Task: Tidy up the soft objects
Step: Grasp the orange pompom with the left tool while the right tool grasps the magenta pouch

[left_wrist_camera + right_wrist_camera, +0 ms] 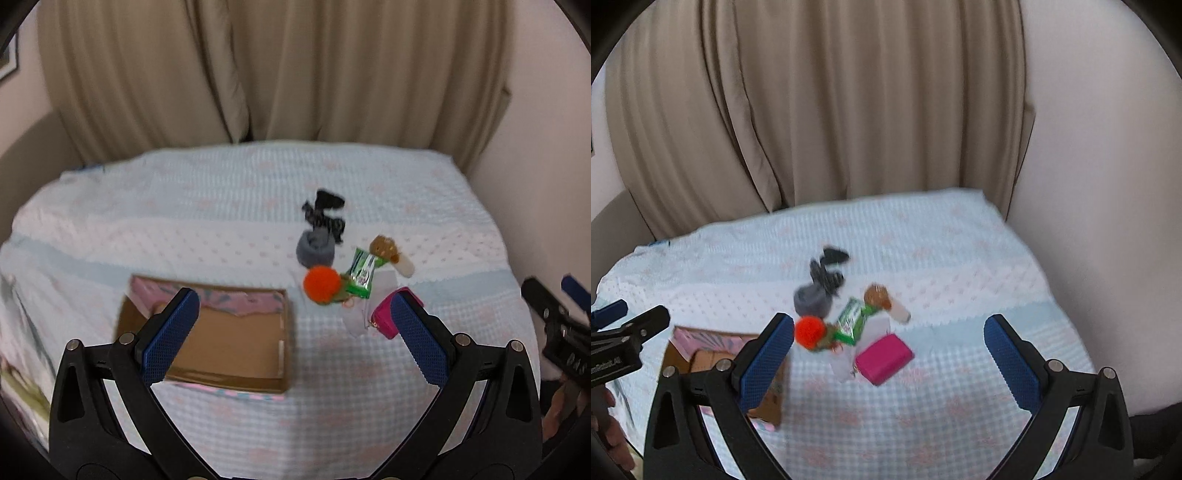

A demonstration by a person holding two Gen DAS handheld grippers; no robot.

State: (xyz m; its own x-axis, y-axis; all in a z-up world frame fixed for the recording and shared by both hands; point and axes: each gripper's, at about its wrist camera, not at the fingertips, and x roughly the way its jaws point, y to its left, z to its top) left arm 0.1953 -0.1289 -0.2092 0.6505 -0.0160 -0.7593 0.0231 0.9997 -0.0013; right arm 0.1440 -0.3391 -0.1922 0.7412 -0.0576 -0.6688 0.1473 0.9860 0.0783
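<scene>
Right gripper point(888, 345) view: whole pink pouch point(885, 358)

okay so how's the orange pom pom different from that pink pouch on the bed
The orange pom pom is round and fuzzy; the pink pouch is flat-sided, boxy and smooth. The pom pom is smaller than the pouch. The pom pom touches the green packet, nearer the cardboard box; the pouch lies farther from the box. Both rest on the bedspread, and neither gripper holds either.

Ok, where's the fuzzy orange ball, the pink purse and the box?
orange ball point(320, 285), left wrist view, its fuzzy middle.
pink purse point(884, 357), right wrist view, its top face.
box point(225, 343), left wrist view, its bare brown floor.
</scene>
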